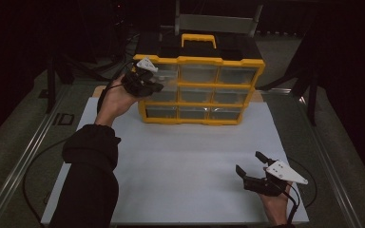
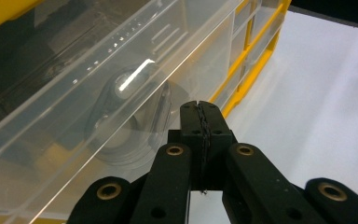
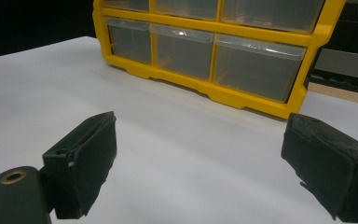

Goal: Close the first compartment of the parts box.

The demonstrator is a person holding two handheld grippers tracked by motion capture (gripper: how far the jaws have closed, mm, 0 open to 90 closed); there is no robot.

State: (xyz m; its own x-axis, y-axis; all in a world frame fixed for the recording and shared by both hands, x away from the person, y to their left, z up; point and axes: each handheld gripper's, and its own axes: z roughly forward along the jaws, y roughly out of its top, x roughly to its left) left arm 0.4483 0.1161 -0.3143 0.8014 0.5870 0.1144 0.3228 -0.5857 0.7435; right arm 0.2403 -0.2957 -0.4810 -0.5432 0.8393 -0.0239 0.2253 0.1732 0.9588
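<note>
A yellow drawer cabinet (image 1: 199, 61) with several clear drawers and a yellow handle on top stands at the far middle of the white board (image 1: 185, 161). My left gripper (image 1: 158, 86) is raised at the cabinet's left column, level with the middle row. In the left gripper view its jaws (image 2: 200, 106) are shut with nothing visible between them, the tips right by a clear drawer front (image 2: 121, 70); contact cannot be told. A rounded shape (image 2: 126, 116) shows dimly through the plastic. My right gripper (image 1: 248, 162) sits low at the near right of the board, jaws (image 3: 198, 140) wide open, pointing toward the cabinet (image 3: 223, 95).
The white board (image 3: 168, 121) stretches bare between the right gripper and the cabinet. Dark floor, metal rails and stand legs (image 1: 52, 85) surround the table. A cable (image 1: 28, 175) loops off the left side.
</note>
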